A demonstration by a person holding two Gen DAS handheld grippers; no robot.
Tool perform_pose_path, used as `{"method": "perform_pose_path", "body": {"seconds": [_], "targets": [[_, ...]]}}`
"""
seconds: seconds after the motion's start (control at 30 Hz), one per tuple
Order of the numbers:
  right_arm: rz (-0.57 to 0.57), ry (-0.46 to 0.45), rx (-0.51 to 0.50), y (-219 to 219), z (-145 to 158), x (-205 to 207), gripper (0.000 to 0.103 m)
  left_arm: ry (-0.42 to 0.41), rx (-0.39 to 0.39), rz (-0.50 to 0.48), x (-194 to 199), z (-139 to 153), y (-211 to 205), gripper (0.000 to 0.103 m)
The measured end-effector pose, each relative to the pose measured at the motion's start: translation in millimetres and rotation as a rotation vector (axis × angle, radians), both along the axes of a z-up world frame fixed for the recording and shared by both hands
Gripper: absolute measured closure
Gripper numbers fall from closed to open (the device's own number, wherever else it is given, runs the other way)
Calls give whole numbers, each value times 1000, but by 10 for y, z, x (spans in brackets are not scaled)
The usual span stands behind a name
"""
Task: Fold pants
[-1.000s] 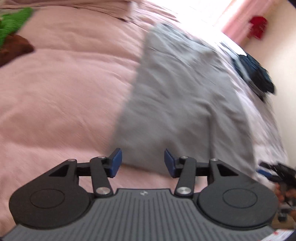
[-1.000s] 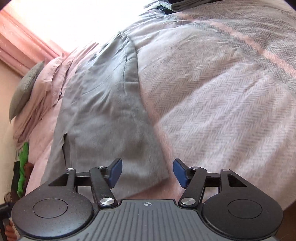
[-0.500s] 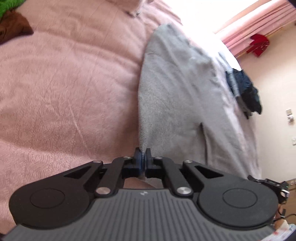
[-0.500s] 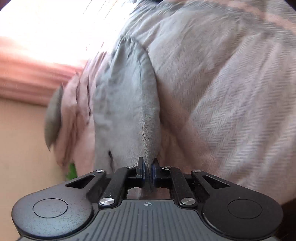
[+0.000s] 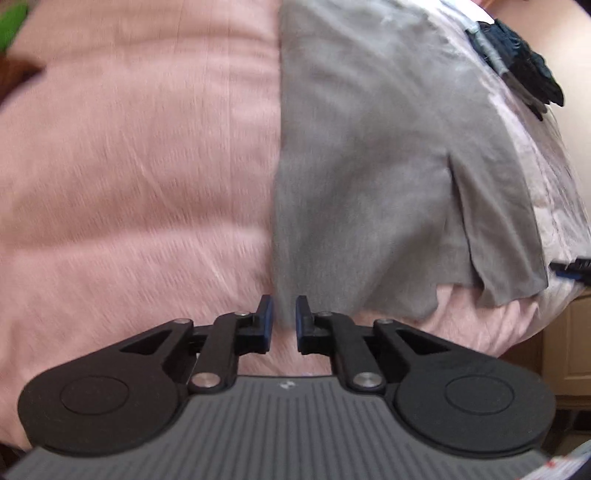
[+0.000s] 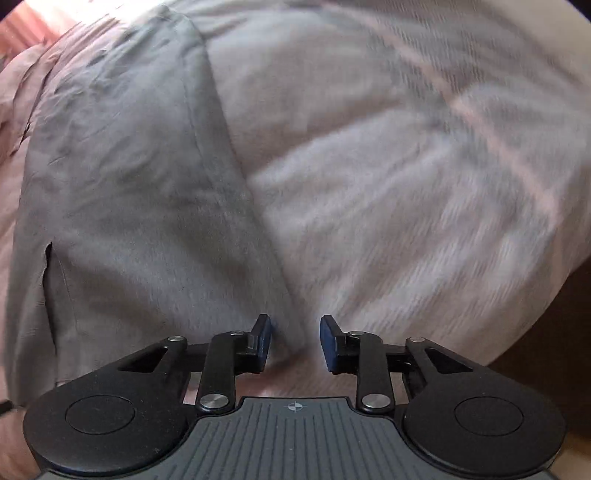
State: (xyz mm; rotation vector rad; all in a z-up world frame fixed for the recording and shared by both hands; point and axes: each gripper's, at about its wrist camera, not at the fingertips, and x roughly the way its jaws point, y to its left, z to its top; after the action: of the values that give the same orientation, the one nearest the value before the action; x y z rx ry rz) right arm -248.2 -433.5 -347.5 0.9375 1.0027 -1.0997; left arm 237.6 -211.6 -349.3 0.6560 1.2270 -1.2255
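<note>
Grey pants [image 5: 369,166] lie flat along the pink bed cover [image 5: 129,166], their hem end nearest me and a slit showing between the two legs. My left gripper [image 5: 284,321] is open by a narrow gap, and the hem's left corner reaches just between its blue pads. In the right wrist view the pants [image 6: 140,192] fill the left half. My right gripper [image 6: 295,338] is open wider, with the hem's right corner lying between its fingers. The tip of the right gripper [image 5: 576,271] shows at the left view's right edge.
Dark blue clothes [image 5: 517,62] lie past the pants at the far right. A green item [image 5: 11,22] and a brown one [image 5: 18,74] sit at the far left. A herringbone blanket [image 6: 406,166] covers the bed right of the pants. Wooden furniture [image 5: 569,350] stands beside the bed.
Both grippers were shut on the hem corners half a second ago with the cloth lifted; now both have opened and the pants lie flat.
</note>
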Motion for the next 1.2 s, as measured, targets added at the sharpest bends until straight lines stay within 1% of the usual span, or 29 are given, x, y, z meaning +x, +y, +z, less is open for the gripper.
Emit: {"method": "perform_pose_path", "body": {"seconds": [0.03, 0.07, 0.1, 0.17, 0.2, 0.27, 0.3, 0.33, 0.37, 0.4, 0.43, 0.47, 0.5, 0.57, 0.63, 0.67, 0.7, 0.77, 0.8, 0.83, 0.87, 0.93, 1.0, 1.03, 1.07, 1.1, 1.13, 1.17, 1.2], "targets": [[41, 2, -80, -24, 122, 84, 73, -45, -38, -14, 17, 98, -92, 95], [72, -12, -144, -75, 215, 169, 70, -75, -80, -19, 39, 163, -218, 93], [104, -44, -188, -141, 260, 302, 64, -80, -121, -24, 49, 195, -364, 92], [168, -118, -214, -285, 226, 593, 63, -45, -175, -49, -14, 154, -648, 90], [195, -141, -218, -339, 193, 749, 63, -25, -203, -72, -93, 102, -824, 86], [265, -177, -241, -390, 18, 1000, 63, 22, -214, -110, -309, -98, -1046, 82], [294, -159, -239, -376, -108, 1113, 63, 43, -200, -129, -407, -232, -1120, 81], [324, -99, -212, -362, -285, 1221, 63, 41, -157, -141, -502, -356, -1158, 81], [356, -33, -171, -327, -461, 1277, 63, 19, -108, -161, -623, -488, -1140, 82], [388, 26, -129, -251, -669, 1272, 63, -6, -92, -174, -707, -548, -1064, 82], [396, 36, -133, -124, -723, 1207, 63, -25, -97, -175, -775, -568, -897, 82], [393, 19, -147, 11, -720, 1097, 63, -22, -105, -166, -811, -548, -724, 82], [393, 11, -125, 119, -721, 1003, 63, -6, -95, -152, -825, -523, -562, 82], [396, 29, -50, 351, -704, 800, 63, 31, -61, -117, -798, -443, -249, 82], [408, 41, -13, 539, -620, 706, 63, 52, -35, -82, -738, -348, 10, 82], [396, 2, -2, 625, -538, 667, 63, 63, -23, -60, -700, -307, 102, 82], [380, -77, 8, 687, -457, 652, 63, 75, -19, -36, -658, -270, 170, 82], [364, -275, 50, 763, -366, 716, 63, 89, -15, 8, -585, -216, 231, 82], [362, -367, 84, 779, -371, 785, 63, 97, -18, 19, -563, -187, 219, 82], [365, -439, 117, 790, -415, 873, 63, 101, -21, 20, -539, -188, 200, 82], [359, -490, 144, 793, -471, 994, 63, 95, -19, 19, -532, -196, 160, 82], [350, -577, 182, 802, -596, 1200, 63, 87, -14, 14, -541, -208, 101, 82], [320, -628, 241, 767, -745, 1379, 63, 92, -19, 17, -550, -218, 93, 82], [297, -640, 287, 749, -854, 1447, 63, 96, -17, 19, -561, -232, 103, 82], [256, -626, 321, 718, -958, 1499, 63, 100, -12, 20, -560, -249, 117, 82], [215, -640, 343, 715, -1038, 1520, 63, 100, -7, 23, -565, -264, 134, 82], [181, -680, 359, 722, -1100, 1527, 66, 100, -2, 28, -564, -276, 160, 82], [153, -707, 371, 744, -1120, 1511, 95, 103, 1, 30, -557, -284, 182, 82], [147, -719, 381, 727, -1136, 1528, 103, 106, 6, 32, -550, -290, 203, 82]]}}
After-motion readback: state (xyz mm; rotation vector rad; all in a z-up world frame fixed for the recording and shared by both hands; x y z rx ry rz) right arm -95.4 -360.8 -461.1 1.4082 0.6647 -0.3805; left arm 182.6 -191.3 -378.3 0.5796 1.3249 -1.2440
